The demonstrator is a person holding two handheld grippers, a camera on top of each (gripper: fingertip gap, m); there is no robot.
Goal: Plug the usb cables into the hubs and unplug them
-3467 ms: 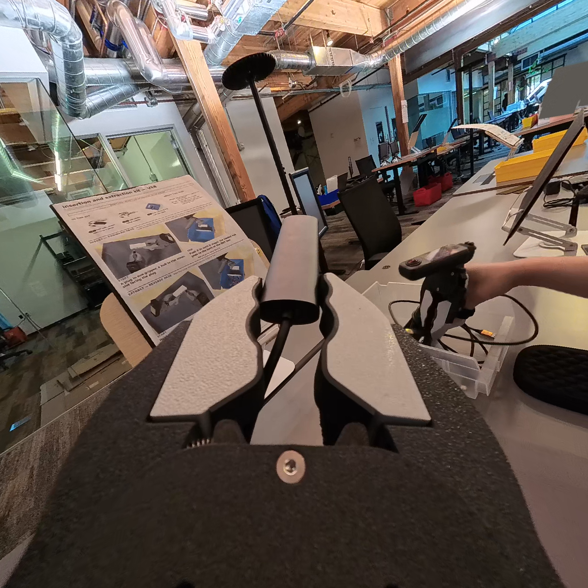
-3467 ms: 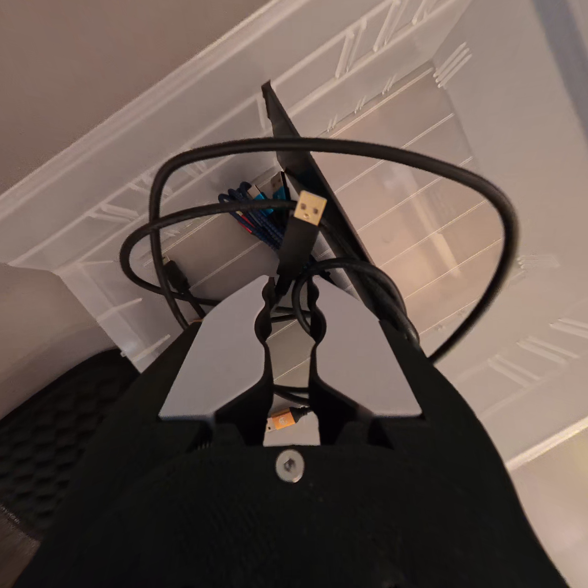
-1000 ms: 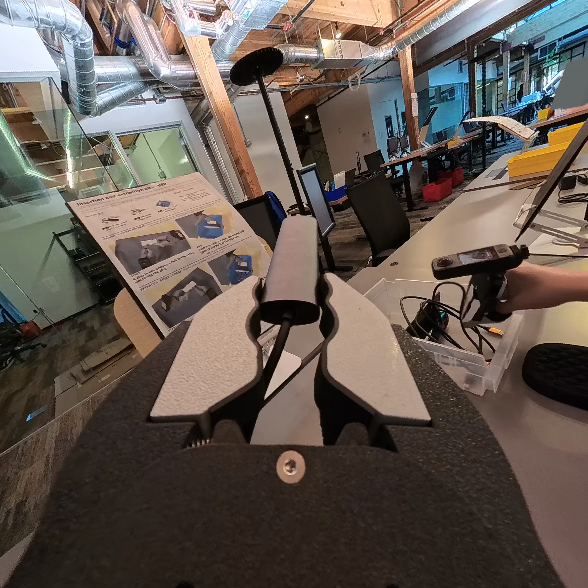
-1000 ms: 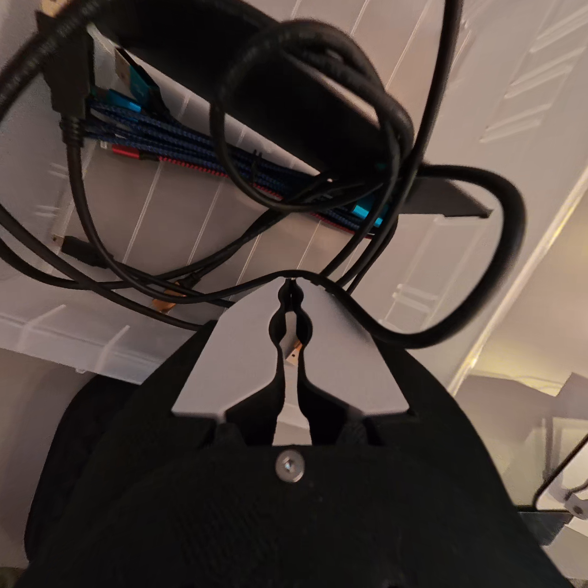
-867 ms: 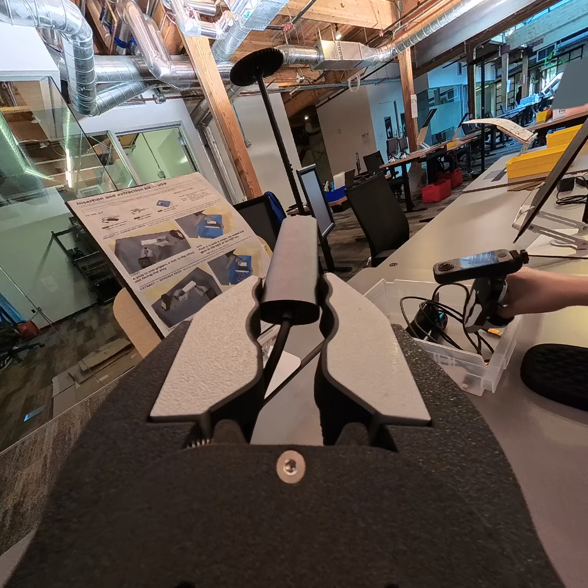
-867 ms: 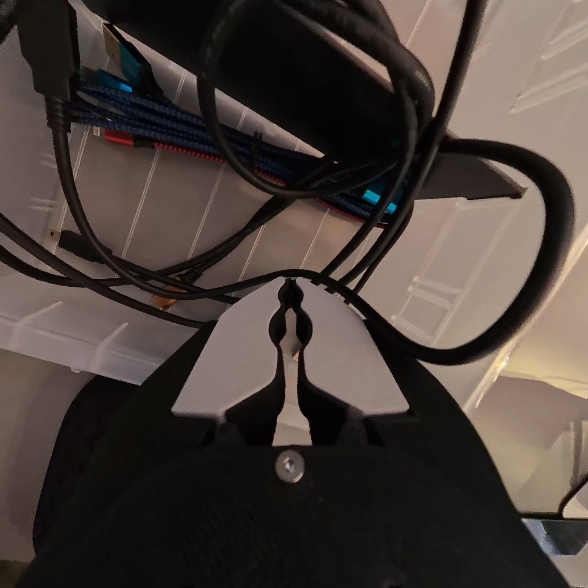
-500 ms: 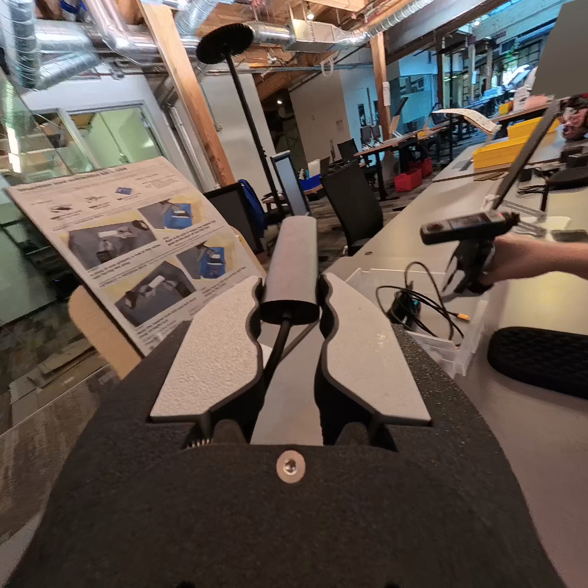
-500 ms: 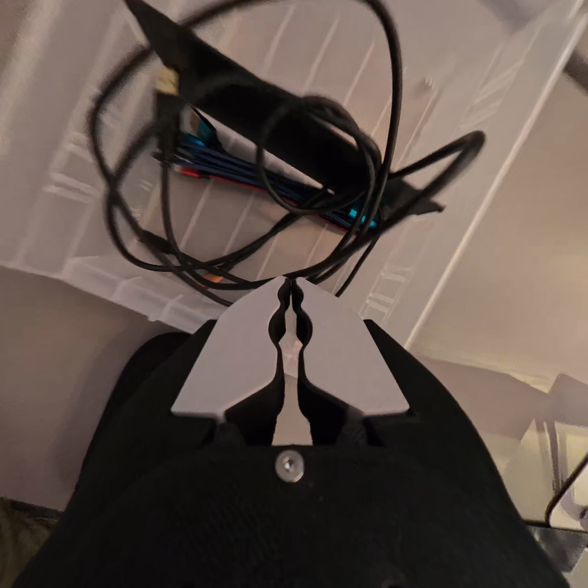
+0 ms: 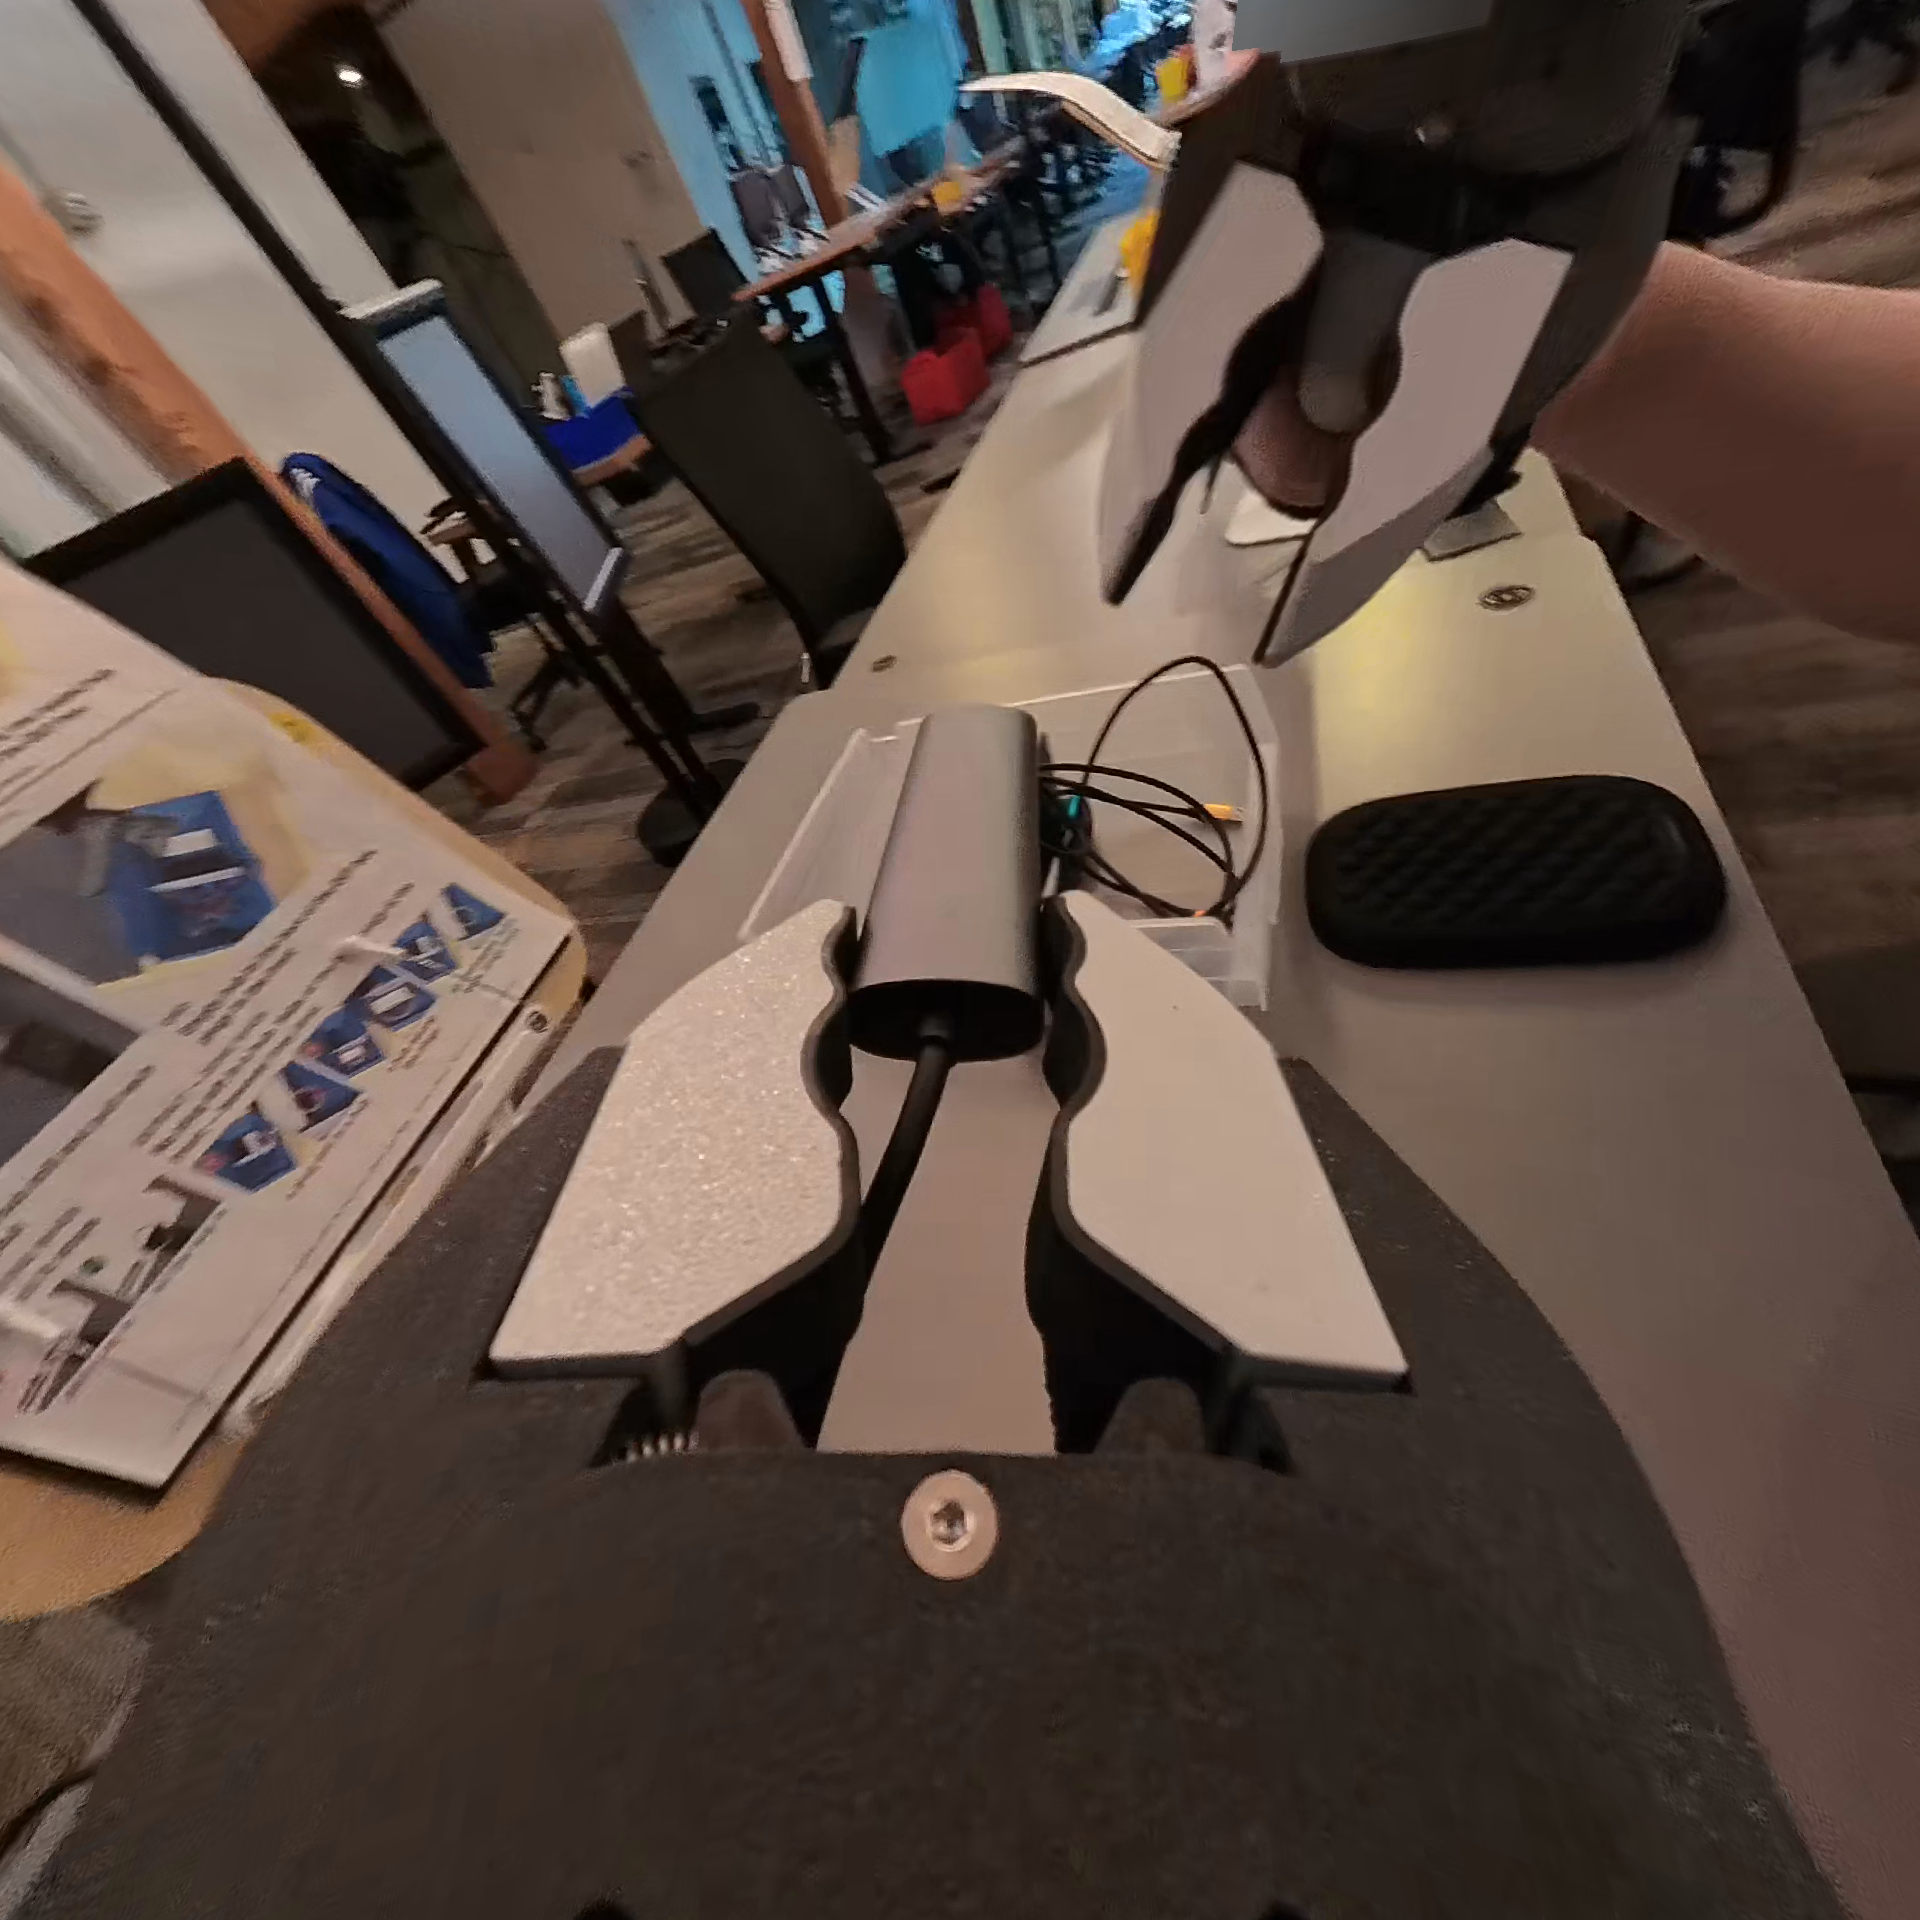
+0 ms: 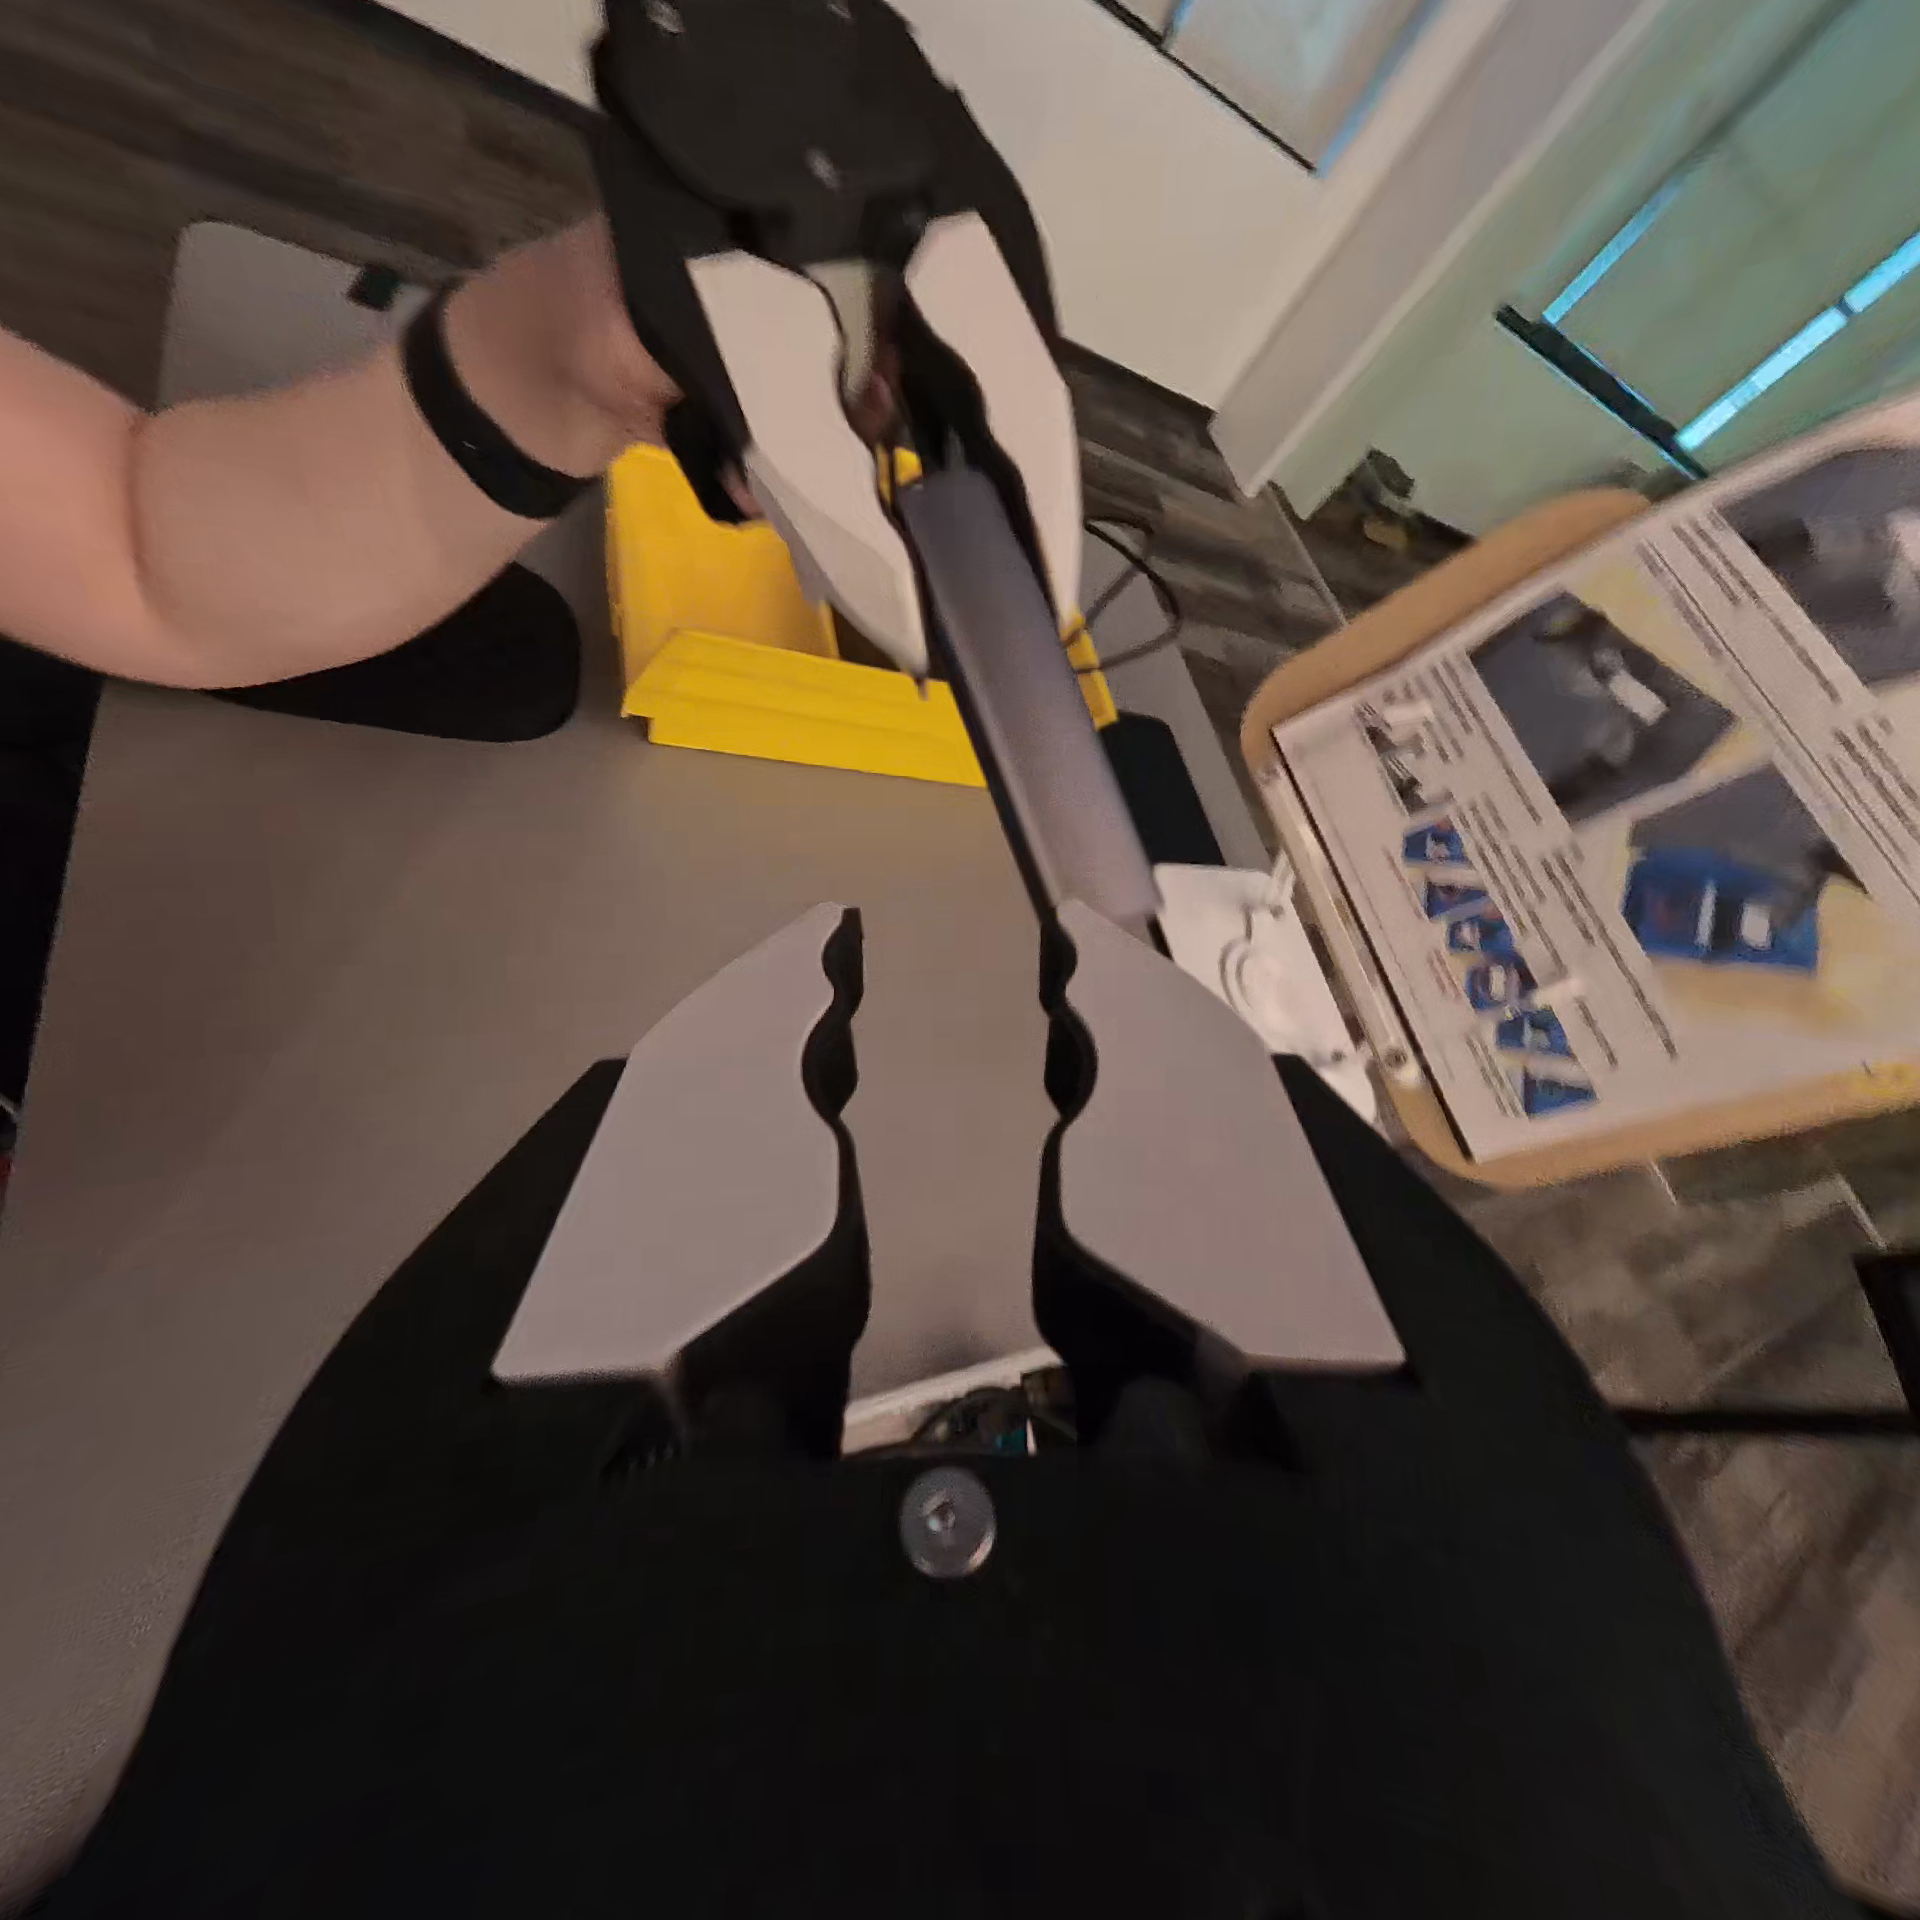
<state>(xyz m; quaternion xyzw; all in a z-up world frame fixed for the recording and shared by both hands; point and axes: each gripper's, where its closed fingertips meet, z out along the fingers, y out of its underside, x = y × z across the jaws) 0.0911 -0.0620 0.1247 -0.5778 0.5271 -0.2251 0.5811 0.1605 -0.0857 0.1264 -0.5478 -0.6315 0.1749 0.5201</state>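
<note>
At the left edge of the left wrist view, an instruction board (image 9: pixel 260 997) with photos leans beside the grey worktop (image 9: pixel 1507 1195). At centre, the left tongs (image 9: pixel 945 940) are closed on a dark grey hub (image 9: pixel 961 862), gripping its near end so the far end points forward, free for plugging; the hub's own short cable (image 9: pixel 904 1122) trails back between the fingers. Just behind the hub sits a clear tray (image 9: pixel 831 821) holding loose black cables (image 9: pixel 1174 821) (one with an orange tip), the supply still waiting to be picked. To the right lies a black wrist pad (image 9: pixel 1507 868). At upper right, the right tongs (image 9: pixel 1195 623) hang above the tray, parted and holding nothing, so no plug seems to be in hand yet.

In the right wrist view, the right tongs (image 10: pixel 951 920) fill the lower centre, clearly apart and empty, facing the hub (image 10: pixel 1023 707) held out by the left tongs (image 10: pixel 997 644) at upper centre. A yellow bin (image 10: pixel 727 644) sits behind.
</note>
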